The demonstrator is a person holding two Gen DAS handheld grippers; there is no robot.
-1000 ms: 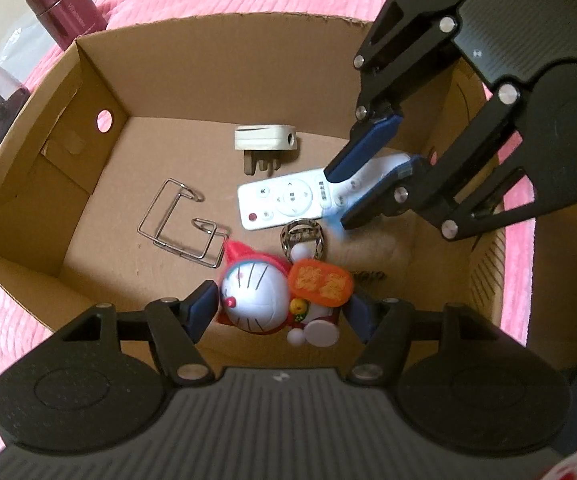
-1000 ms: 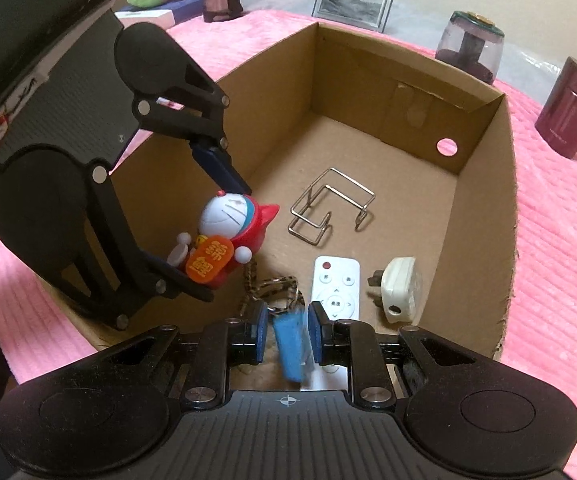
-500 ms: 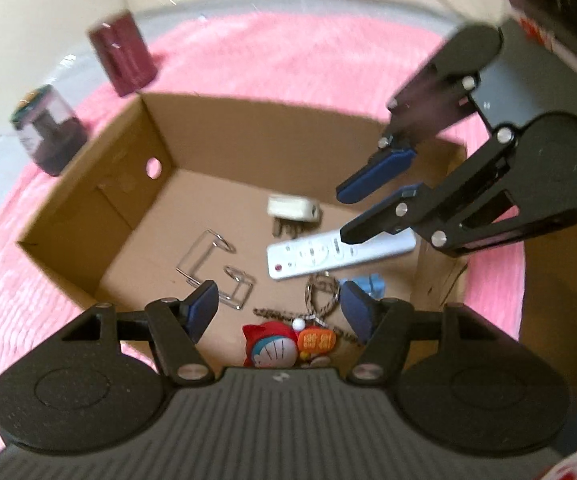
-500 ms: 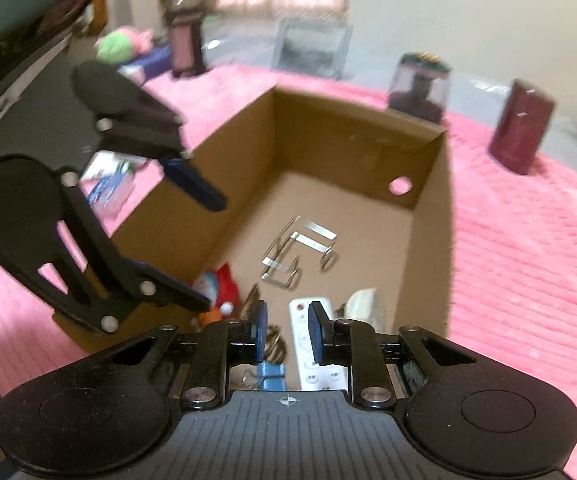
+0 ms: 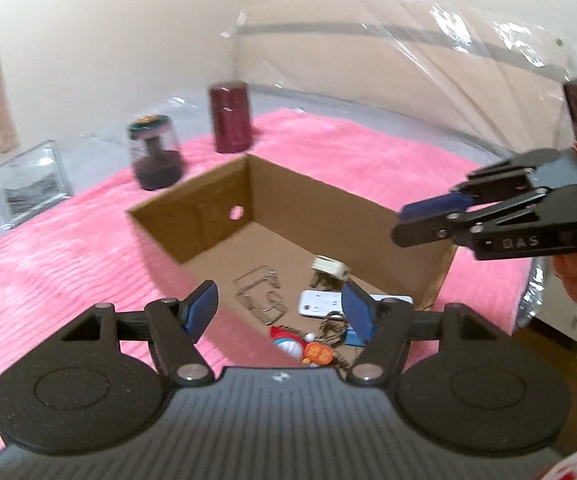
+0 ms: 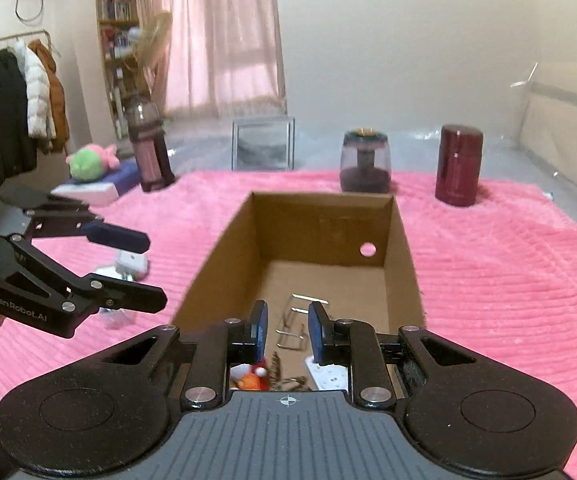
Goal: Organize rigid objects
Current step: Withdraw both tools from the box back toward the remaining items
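Pink blanket (image 6: 488, 264) under cardboard box (image 6: 398, 240); left gripper (image 5: 280, 312) fingers apart, right gripper (image 6: 287, 330) fingers nearly together, both empty.

my right gripper (image 6: 287, 332) hovers nearly closed and empty over the cardboard box (image 6: 399, 248) on the pink blanket (image 6: 488, 272); a wire rack (image 6: 294, 322) lies inside, my left gripper (image 6: 144, 272) beside it.

Both claws (image 5: 278, 312) released toys, apparently lifting from box (image 5: 328, 216).

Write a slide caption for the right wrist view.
Both grippers empty above a cardboard box holding a wire rack, remote and toy.
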